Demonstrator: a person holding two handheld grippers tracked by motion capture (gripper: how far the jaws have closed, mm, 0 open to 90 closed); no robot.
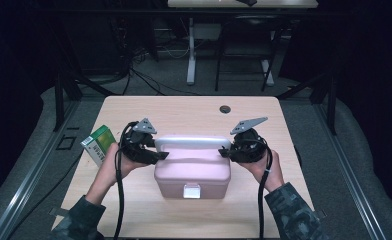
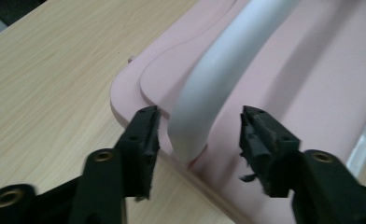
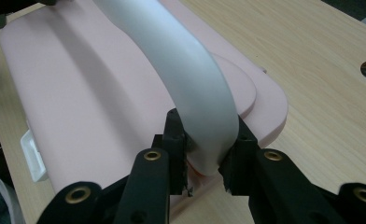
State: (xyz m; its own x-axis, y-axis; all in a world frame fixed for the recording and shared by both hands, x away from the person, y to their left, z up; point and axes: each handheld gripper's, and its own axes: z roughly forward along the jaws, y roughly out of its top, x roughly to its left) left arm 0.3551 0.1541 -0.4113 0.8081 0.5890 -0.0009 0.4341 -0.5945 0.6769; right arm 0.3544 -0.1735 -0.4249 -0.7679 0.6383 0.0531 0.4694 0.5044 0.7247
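Note:
A pink lidded box (image 1: 191, 172) with a white arched handle (image 1: 189, 144) and a white front latch (image 1: 192, 191) stands on the wooden table (image 1: 184, 110). My left gripper (image 1: 161, 156) is at the handle's left end. In the left gripper view the handle (image 2: 228, 60) passes between the jaws of this gripper (image 2: 200, 119), which stand apart with gaps on both sides, open. My right gripper (image 1: 224, 151) is at the handle's right end. In the right gripper view its pads (image 3: 208, 125) press both sides of the handle (image 3: 172, 42) just above the lid (image 3: 78, 84).
A green and white carton (image 1: 99, 143) lies near the table's left edge, behind my left hand. A round cable hole (image 1: 225, 109) sits at the back of the table. Bare wood lies in front of the box and behind it. Dark floor, cables and another desk lie beyond.

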